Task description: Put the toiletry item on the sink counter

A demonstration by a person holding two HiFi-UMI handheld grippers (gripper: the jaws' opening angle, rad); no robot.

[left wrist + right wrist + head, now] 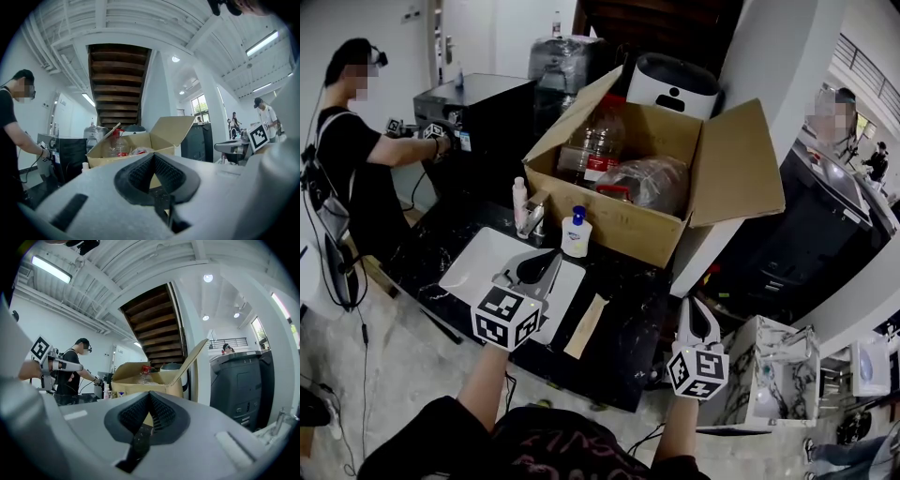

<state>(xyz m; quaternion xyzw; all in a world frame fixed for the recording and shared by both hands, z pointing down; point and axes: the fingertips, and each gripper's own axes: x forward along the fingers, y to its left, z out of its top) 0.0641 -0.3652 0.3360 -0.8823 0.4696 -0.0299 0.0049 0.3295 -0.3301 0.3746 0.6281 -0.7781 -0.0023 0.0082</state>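
Observation:
A small white bottle with a blue pump cap (576,232) stands on the dark marble counter (619,319), in front of the open cardboard box (628,220). Left of it stand a slim white-and-pink tube (519,199) and the faucet (533,218). My left gripper (547,257) hovers over the white sink basin (478,261), shut and empty, a short way in front of the pump bottle. My right gripper (697,304) is off the counter's right front corner, also shut with nothing held. In the left gripper view the box (140,146) lies ahead of the jaws.
The box holds a large clear bottle (593,142) and a plastic bag (652,180). A pale strip (586,325) lies on the counter. A person (349,150) works at a black cabinet (478,117) at left. A marbled white box (769,375) sits at lower right.

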